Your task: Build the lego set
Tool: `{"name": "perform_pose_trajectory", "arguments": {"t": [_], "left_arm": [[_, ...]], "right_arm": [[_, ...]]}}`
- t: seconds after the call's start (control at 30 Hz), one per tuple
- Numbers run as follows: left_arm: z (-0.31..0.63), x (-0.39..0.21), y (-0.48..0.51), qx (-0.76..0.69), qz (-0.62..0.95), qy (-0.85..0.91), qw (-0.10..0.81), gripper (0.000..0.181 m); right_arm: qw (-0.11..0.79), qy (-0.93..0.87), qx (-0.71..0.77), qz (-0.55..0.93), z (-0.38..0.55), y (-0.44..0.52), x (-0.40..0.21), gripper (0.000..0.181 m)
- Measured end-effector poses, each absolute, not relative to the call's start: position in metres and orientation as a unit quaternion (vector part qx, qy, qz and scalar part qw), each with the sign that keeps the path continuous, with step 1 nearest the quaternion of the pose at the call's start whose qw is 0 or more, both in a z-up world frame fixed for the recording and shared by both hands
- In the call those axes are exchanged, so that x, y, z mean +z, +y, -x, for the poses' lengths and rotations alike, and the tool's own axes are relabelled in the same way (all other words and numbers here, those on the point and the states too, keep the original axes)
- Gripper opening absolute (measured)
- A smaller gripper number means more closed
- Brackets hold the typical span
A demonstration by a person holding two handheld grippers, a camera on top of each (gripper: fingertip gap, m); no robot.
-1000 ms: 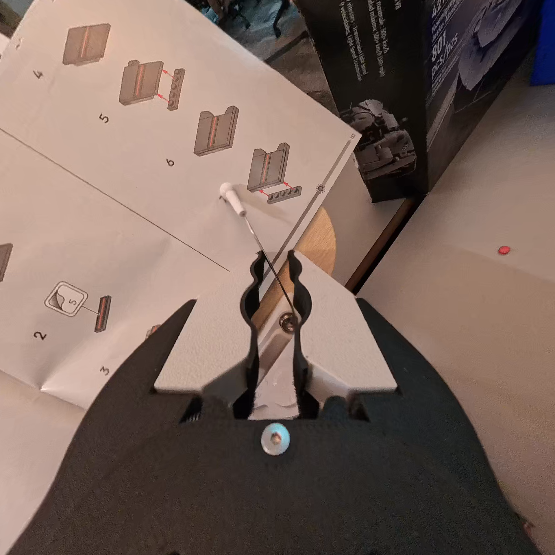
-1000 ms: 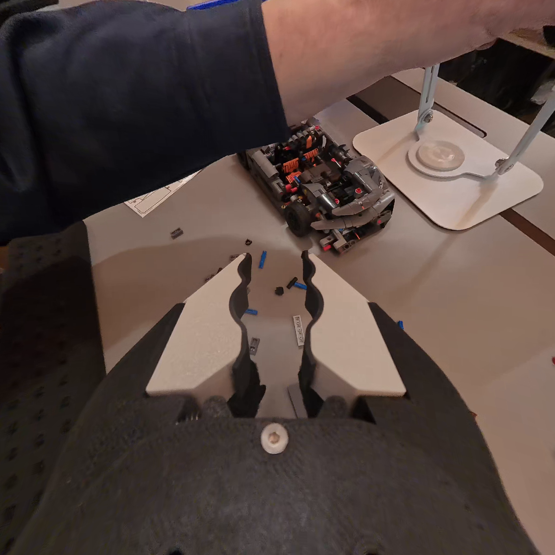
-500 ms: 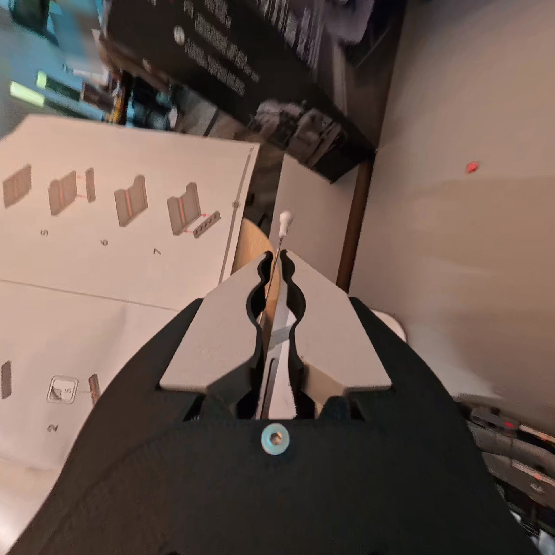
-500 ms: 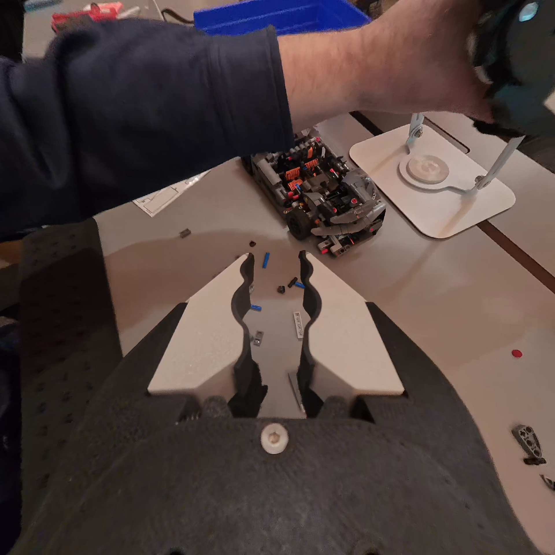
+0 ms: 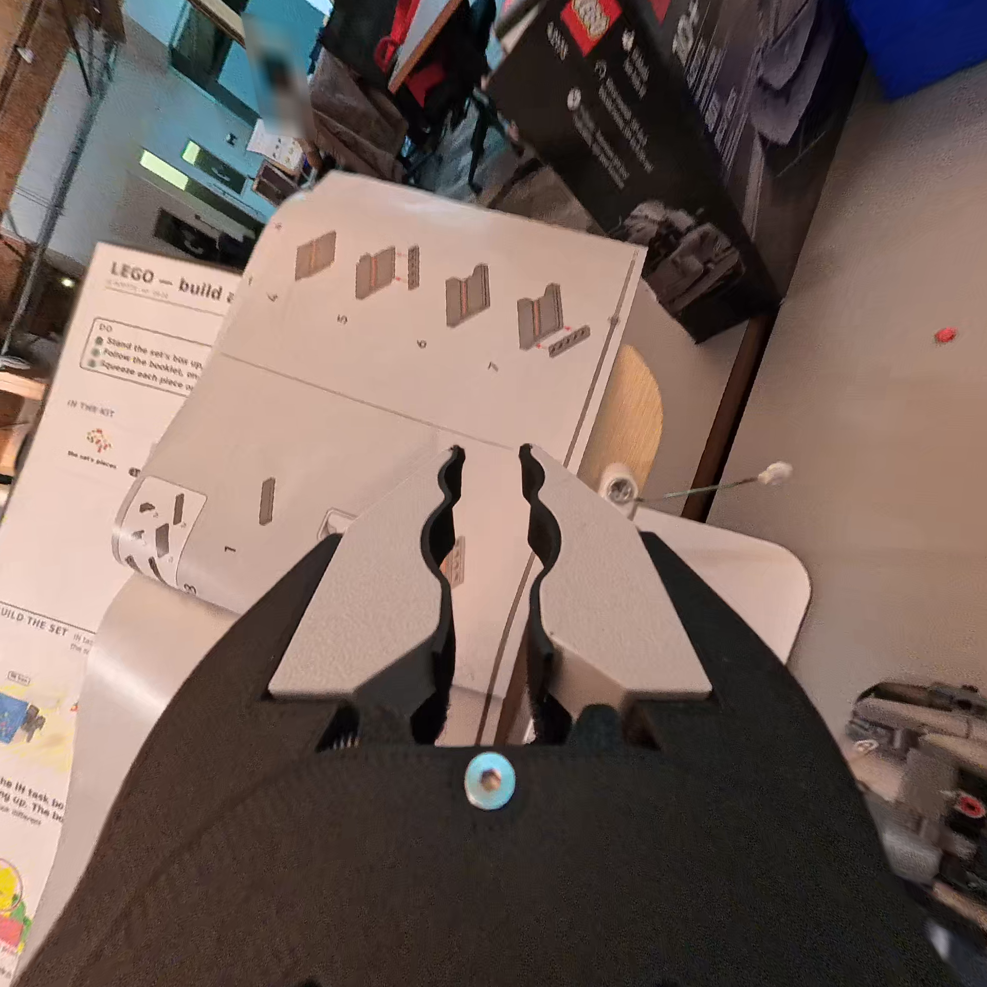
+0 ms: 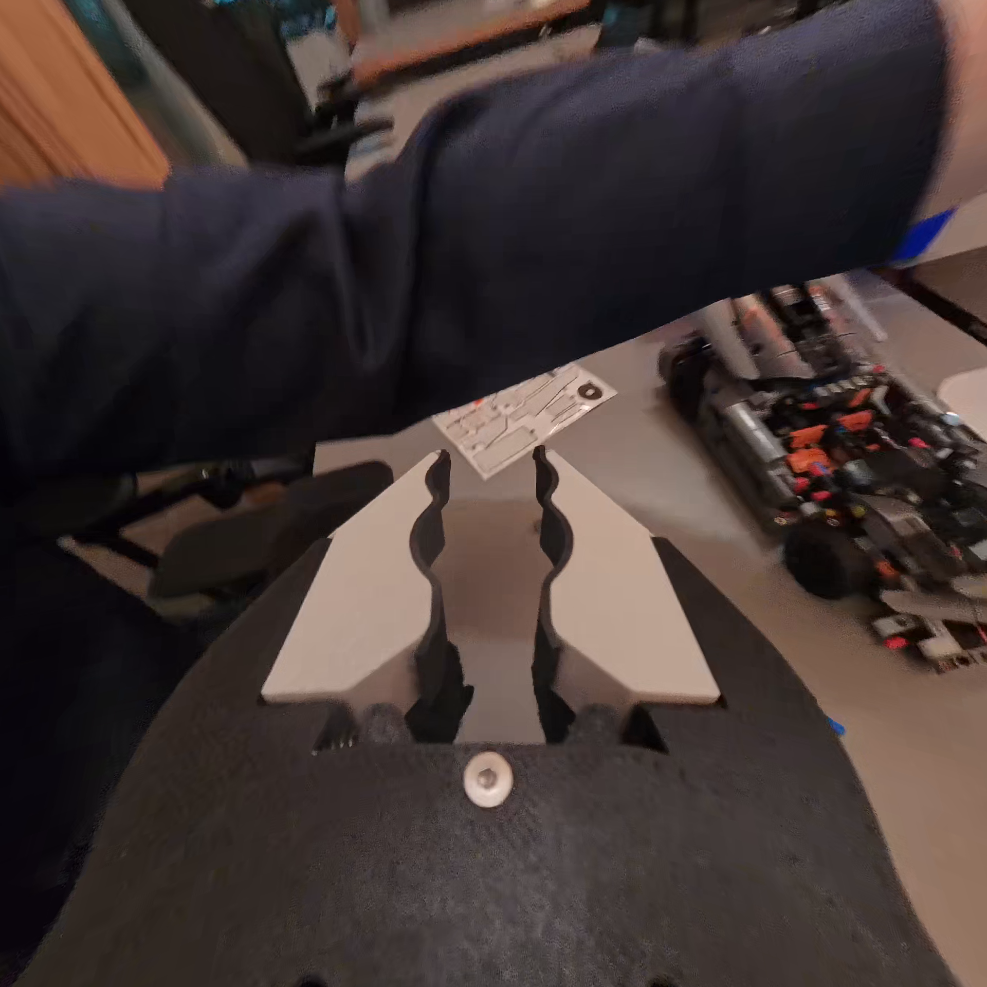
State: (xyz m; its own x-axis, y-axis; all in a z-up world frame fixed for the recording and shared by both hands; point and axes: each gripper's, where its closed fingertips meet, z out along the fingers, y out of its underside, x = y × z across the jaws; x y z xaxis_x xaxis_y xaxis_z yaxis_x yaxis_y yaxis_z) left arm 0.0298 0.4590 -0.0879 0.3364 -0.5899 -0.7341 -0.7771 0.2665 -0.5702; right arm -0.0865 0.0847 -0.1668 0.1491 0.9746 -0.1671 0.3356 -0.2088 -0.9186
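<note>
Left gripper (image 5: 490,454): I hold it empty, narrowly parted, facing propped instruction booklet (image 5: 427,342) (step check) | right gripper (image 6: 491,459): parted, empty, clear of car model (image 6: 854,480).

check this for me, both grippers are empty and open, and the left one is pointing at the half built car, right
Not quite. Both grippers are open and empty, but the left gripper points at the open instruction booklet on its stand, as the left wrist view shows. The half-built car lies off to its right.
</note>
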Motion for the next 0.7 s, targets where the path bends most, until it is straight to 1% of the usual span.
{"name": "perform_pose_trajectory", "arguments": {"t": [0.07,0.2,0.27,0.33,0.37,0.43,0.5,0.53,0.57,0.63,0.67,0.7], "left_arm": [[-0.025,-0.095,0.466,0.096,0.603,0.572,0.548,0.019],[-0.027,-0.095,0.481,0.113,0.606,0.563,0.550,0.024],[-0.038,-0.093,0.482,0.098,0.603,0.572,0.547,0.025],[-0.054,-0.094,0.481,0.091,0.592,0.588,0.544,0.029],[-0.063,-0.097,0.480,0.086,0.586,0.600,0.537,0.032],[-0.077,-0.108,0.480,0.098,0.580,0.624,0.515,0.045],[-0.090,-0.119,0.480,0.115,0.573,0.639,0.500,0.053],[-0.092,-0.125,0.483,0.136,0.574,0.641,0.491,0.064],[-0.095,-0.131,0.486,0.148,0.576,0.642,0.484,0.068],[-0.102,-0.138,0.490,0.155,0.583,0.637,0.480,0.067],[-0.103,-0.139,0.493,0.172,0.581,0.634,0.480,0.071],[-0.104,-0.139,0.494,0.180,0.580,0.633,0.481,0.070]], "right_arm": [[0.392,-0.557,0.357,0.639,0.091,0.078,-0.185,0.027],[0.413,-0.630,0.169,0.635,0.075,0.110,-0.227,0.026],[0.424,-0.660,0.092,0.613,0.063,0.127,-0.236,0.026],[0.438,-0.668,0.037,0.600,0.047,0.145,-0.238,0.021],[0.441,-0.665,0.026,0.603,0.040,0.153,-0.238,0.018],[0.454,-0.646,0.035,0.613,0.028,0.164,-0.228,0.016],[0.462,-0.622,0.055,0.630,0.018,0.174,-0.219,0.017],[0.461,-0.614,0.058,0.639,0.013,0.178,-0.219,0.019],[0.459,-0.610,0.055,0.643,0.008,0.182,-0.219,0.020],[0.457,-0.612,0.043,0.643,0.003,0.187,-0.222,0.020],[0.455,-0.616,0.037,0.642,0.001,0.188,-0.224,0.020],[0.453,-0.619,0.032,0.640,0.001,0.188,-0.225,0.020]]}}
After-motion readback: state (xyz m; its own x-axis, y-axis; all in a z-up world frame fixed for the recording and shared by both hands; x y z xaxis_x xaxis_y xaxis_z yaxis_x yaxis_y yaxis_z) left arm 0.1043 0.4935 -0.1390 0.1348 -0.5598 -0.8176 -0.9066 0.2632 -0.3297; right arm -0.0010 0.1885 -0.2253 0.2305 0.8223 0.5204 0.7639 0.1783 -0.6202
